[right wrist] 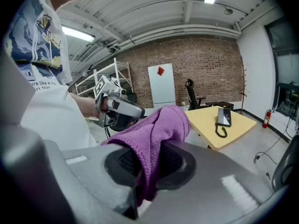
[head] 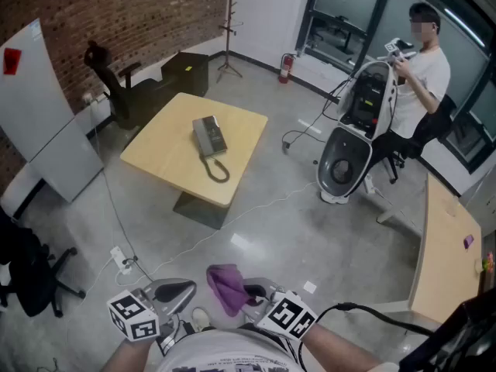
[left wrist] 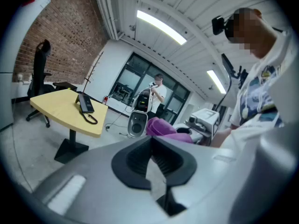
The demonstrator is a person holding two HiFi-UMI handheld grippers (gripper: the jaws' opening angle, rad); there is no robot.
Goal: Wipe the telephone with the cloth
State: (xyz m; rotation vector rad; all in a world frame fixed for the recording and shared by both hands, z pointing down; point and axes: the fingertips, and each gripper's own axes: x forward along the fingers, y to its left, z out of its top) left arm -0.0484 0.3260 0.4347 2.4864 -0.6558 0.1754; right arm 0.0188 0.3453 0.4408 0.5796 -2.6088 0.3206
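A grey telephone [head: 208, 136] with a coiled cord lies on the yellow table [head: 167, 147] across the room; it also shows small in the left gripper view as the telephone [left wrist: 85, 103] and in the right gripper view as the telephone [right wrist: 224, 117]. My right gripper [head: 249, 291] is shut on a purple cloth [head: 226, 285], which hangs out between its jaws as the cloth [right wrist: 156, 139]. My left gripper [head: 177, 291] is shut with nothing in it, held close to my body beside the right one. Both are far from the table.
A person [head: 422, 72] stands by a white machine [head: 358, 134] at the back right. A black office chair [head: 116, 87] stands behind the table, a whiteboard [head: 35, 111] at the left, a second desk [head: 446, 246] at the right. Cables [head: 124, 258] run over the concrete floor.
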